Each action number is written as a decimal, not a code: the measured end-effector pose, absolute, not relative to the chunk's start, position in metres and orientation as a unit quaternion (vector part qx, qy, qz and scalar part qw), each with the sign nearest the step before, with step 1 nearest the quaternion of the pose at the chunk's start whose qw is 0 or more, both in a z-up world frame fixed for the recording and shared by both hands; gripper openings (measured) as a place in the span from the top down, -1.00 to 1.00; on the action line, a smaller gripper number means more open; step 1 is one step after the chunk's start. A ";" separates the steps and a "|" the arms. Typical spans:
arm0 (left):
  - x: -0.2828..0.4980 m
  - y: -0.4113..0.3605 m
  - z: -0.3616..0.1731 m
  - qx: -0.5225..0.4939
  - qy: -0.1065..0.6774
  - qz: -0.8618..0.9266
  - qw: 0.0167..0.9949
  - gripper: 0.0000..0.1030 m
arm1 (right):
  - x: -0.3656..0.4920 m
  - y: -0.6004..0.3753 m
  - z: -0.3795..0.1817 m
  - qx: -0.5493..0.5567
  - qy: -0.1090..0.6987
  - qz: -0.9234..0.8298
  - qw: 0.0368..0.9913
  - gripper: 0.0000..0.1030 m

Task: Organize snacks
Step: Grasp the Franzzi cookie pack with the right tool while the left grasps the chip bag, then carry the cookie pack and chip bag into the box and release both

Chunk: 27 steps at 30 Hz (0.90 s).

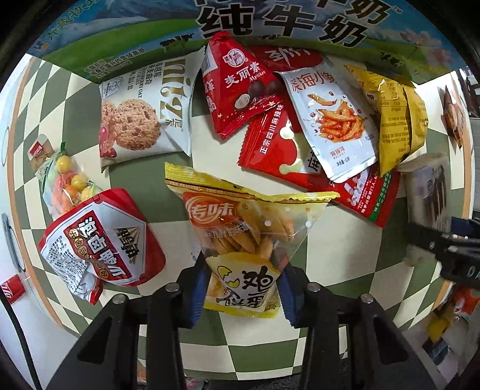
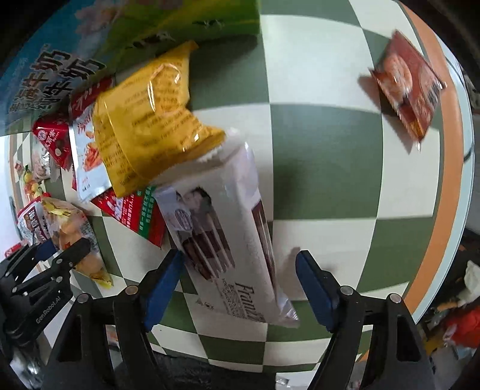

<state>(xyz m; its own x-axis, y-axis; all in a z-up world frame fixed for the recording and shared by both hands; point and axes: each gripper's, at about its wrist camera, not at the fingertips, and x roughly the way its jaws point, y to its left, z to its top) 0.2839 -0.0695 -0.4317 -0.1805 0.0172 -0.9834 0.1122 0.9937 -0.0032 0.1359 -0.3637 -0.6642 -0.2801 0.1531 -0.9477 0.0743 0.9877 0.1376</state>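
Note:
My left gripper is shut on a yellow egg-crisp snack bag, pinching its lower end over the checkered table. My right gripper is open, its blue pads on either side of a long white wafer pack that lies on the table between them. The left gripper with its yellow bag also shows at the left of the right wrist view. The right gripper's finger enters the left wrist view at the right.
A milk carton box stands at the back. Several snack packs lie before it: cookie bag, red triangular bag, fish snack pouch, mustard bag, red-white duck bag, candy bag. A brown packet lies near the table's right edge.

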 end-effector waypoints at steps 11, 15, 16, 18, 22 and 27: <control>0.280 -0.063 -0.436 0.027 0.764 -0.036 0.644 0.15 | 0.111 -0.353 -0.677 0.048 0.797 0.015 0.602 -0.39; 0.279 -0.047 -0.425 0.025 0.762 -0.030 0.646 0.22 | 0.125 -0.363 -0.675 0.054 0.788 0.014 0.613 -0.34; 0.275 -0.044 -0.421 0.026 0.761 -0.028 0.648 0.25 | 0.128 -0.363 -0.674 0.053 0.786 0.014 0.616 -0.27; 0.269 -0.042 -0.416 0.031 0.755 -0.022 0.654 0.31 | 0.137 -0.368 -0.669 0.050 0.782 0.012 0.622 -0.26; 0.260 -0.044 -0.406 0.034 0.750 -0.015 0.661 0.38 | 0.135 -0.366 -0.657 0.049 0.769 0.007 0.638 -0.24; 0.246 -0.038 -0.396 0.027 0.744 -0.013 0.667 0.41 | 0.131 -0.365 -0.633 0.069 0.761 0.017 0.645 -0.22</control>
<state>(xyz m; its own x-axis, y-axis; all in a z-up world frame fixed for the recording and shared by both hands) 0.2463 -0.0376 -0.3961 -0.1088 0.0236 -0.9938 0.0573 0.9982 0.0174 0.1308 -0.3653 -0.6325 -0.1586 0.1261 -0.9793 0.0834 0.9900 0.1140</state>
